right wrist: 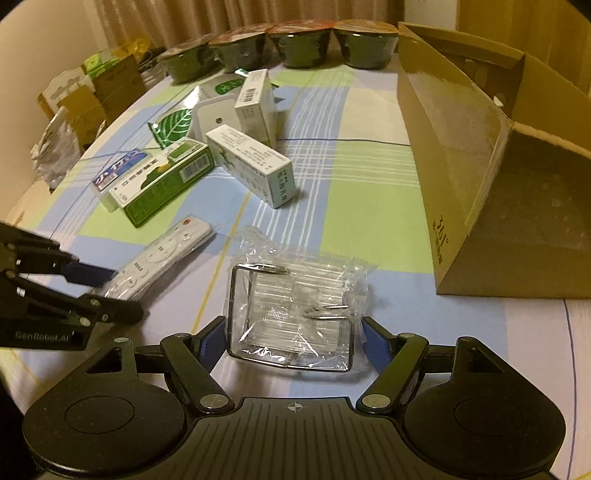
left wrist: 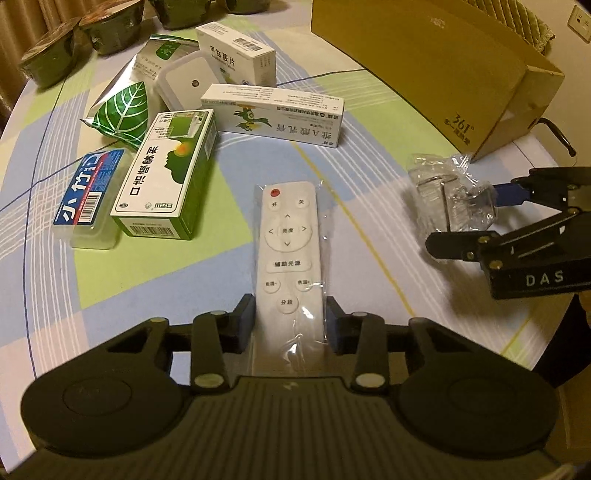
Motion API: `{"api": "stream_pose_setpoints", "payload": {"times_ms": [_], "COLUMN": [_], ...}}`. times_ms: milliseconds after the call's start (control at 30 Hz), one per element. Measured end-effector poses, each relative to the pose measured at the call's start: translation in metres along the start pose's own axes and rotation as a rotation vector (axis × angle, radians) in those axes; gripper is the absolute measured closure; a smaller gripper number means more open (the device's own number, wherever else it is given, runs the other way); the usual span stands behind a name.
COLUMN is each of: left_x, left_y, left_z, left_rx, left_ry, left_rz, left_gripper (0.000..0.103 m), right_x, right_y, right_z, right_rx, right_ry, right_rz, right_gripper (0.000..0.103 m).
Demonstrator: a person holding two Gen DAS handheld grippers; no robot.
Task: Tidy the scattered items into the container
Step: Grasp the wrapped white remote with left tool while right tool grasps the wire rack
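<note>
The surface [right wrist: 369, 206] wears a checked cloth in blue, green and white. Behind it hang beige pleated curtains [right wrist: 155, 22], and a wall socket [left wrist: 580, 20] sits at the far right. Cardboard boxes [right wrist: 92, 92] stand at the left under dim, yellowish light.

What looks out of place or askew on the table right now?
The brown cardboard box lies tipped on its side, opening facing sideways. White medicine boxes sit jumbled at angles. Nothing looks spilled or damaged.
</note>
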State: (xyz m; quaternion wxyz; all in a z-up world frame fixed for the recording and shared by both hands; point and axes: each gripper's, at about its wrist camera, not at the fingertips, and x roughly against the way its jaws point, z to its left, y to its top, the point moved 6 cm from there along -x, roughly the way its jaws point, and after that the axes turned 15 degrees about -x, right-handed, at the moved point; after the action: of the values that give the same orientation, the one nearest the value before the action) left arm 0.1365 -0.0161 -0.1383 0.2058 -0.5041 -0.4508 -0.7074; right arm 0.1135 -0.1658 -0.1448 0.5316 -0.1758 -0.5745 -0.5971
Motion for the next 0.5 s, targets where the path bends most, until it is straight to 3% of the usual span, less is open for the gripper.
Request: {"api": "stream_pose_setpoints", "payload": {"times_ms": [100,200,333,433,500], "left_x": [-0.0004,-0.0021,-0.0037,-0.0048,-0.0044], "left_y": [-0.0002,0.0008,0.0036,0.0051,0.0056], "left_z": [-0.0001,0.0003,0.0025,0.0034,0.0037], "left_rx": [0.004,0.011,0.017,0.007,-0.003], "left_ry": [0.006,0.008,0.008,0.01,0.017], "left_rz": [-0.003,-0.001,-0.005,-0.001,0.003], "left_gripper": [0.066,0.055,0.054,0.057,0.069], "right_x": [-0.003,-0.0055,-0.0046,-0.0021,0.0004], "right_y": [0.002,0.003,0.0024,0.0013,0.0015], "right_z": [-0.0001,0.0018,0.0019,0.0001,-0.0012], "right_rx": [-0.021,-0.017,-0.002,-0.004,-0.004], "right_ry": [-0.011,-0.024,-0.025,-0.022,-0.023], "right_rz": [-0.006,-0.013,-0.017,-0.014,-0.017], "right_gripper": [0.026,0.026,0.027,0.027,0.027]}}
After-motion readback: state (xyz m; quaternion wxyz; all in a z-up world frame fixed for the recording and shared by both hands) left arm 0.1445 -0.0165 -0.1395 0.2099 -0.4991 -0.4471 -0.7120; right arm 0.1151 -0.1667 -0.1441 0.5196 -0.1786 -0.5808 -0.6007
